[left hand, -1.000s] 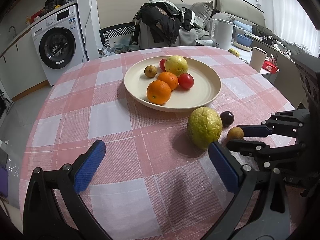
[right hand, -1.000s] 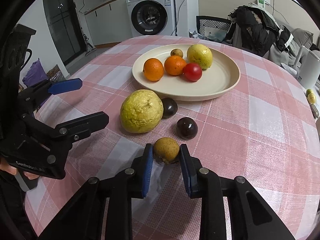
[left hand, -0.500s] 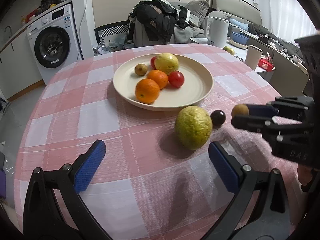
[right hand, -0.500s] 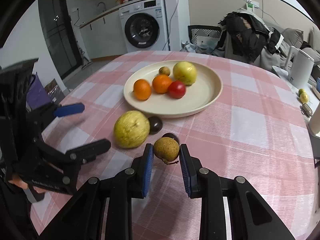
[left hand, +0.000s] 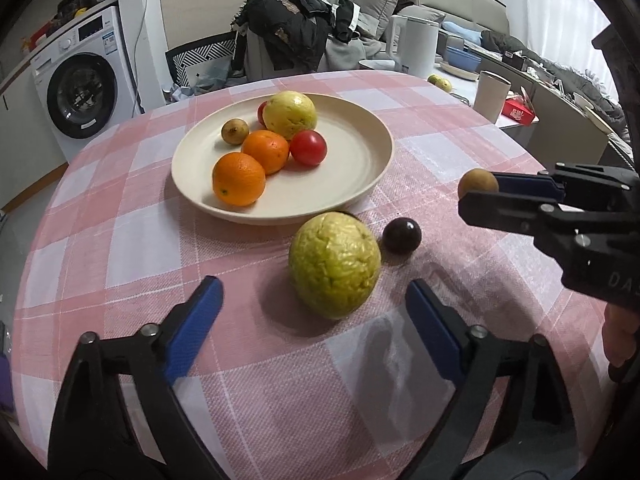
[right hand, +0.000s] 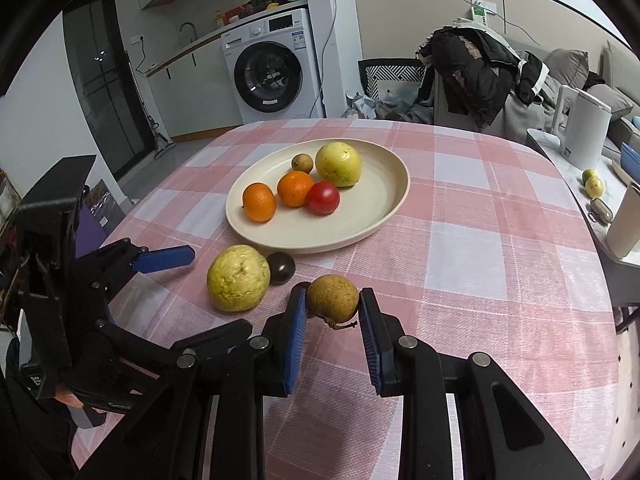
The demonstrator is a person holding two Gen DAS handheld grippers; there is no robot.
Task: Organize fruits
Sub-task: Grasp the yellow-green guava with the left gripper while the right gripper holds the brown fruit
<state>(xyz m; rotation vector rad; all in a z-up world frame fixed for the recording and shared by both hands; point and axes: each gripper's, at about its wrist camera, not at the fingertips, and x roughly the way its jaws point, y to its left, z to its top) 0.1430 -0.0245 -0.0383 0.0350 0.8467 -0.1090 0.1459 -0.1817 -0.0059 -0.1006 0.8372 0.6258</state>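
Note:
A cream plate [left hand: 384,160] [right hand: 400,200] holds two oranges, a red tomato, a yellow-green guava and a small brown fruit. A second, big guava [left hand: 334,264] [right hand: 238,278] lies on the checked cloth in front of the plate, with a dark purple fruit [left hand: 402,236] [right hand: 280,267] beside it. My left gripper [left hand: 312,294] [right hand: 220,290] straddles the big guava's near side. Its jaws are closing and the pads stand clear of the skin. My right gripper [right hand: 332,296] [left hand: 480,190] is shut on a small brown fruit [right hand: 332,298] [left hand: 478,184], held above the cloth.
The round table's edge curves close on the right, where a side counter carries a white kettle [right hand: 584,128], a cup [left hand: 490,94] and small fruits. A chair piled with clothes [left hand: 292,36] and a washing machine [right hand: 272,68] stand behind the table.
The right gripper has lifted the small brown fruit off the cloth and carried it up. The left gripper has come closer to the big guava, and its jaws have narrowed.

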